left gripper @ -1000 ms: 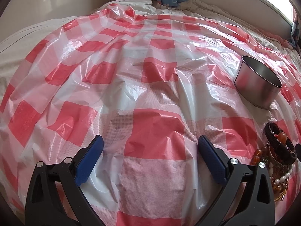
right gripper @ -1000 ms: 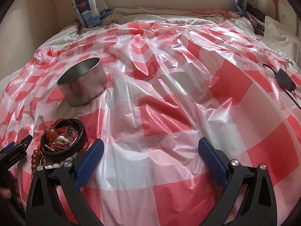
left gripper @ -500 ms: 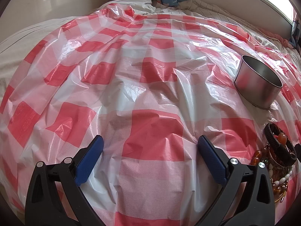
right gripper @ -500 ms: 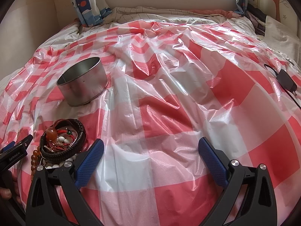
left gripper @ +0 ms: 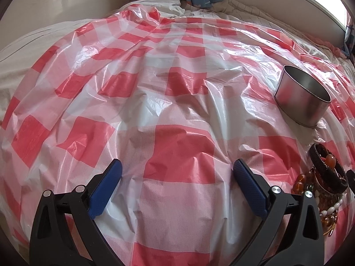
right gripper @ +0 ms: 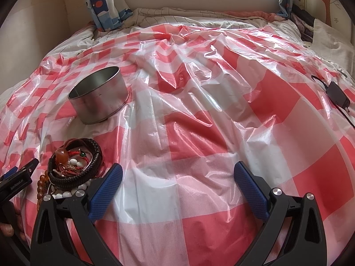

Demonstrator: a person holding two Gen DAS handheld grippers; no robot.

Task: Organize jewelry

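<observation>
A pile of jewelry (right gripper: 72, 166) lies on the red-and-white checked plastic sheet: a dark braided bracelet, amber beads, white beads and red cord. It also shows at the right edge of the left wrist view (left gripper: 326, 177). A round, empty metal tin (right gripper: 98, 97) stands upright beyond the pile; it shows in the left wrist view (left gripper: 301, 97) too. My left gripper (left gripper: 177, 188) is open and empty, left of the pile. My right gripper (right gripper: 177, 188) is open and empty, just right of the pile. The left gripper's tip (right gripper: 20, 177) shows at the left edge of the right wrist view.
The checked sheet (right gripper: 199, 133) covers a bed and is wrinkled. A black charger with its cable (right gripper: 337, 95) lies at the right. A curtain (right gripper: 104, 2) and wall stand behind the bed. A pillow (right gripper: 328, 35) lies at the far right.
Both views have shifted only slightly; the scene sits a little lower in the right wrist view. Nothing was taken hold of or moved.
</observation>
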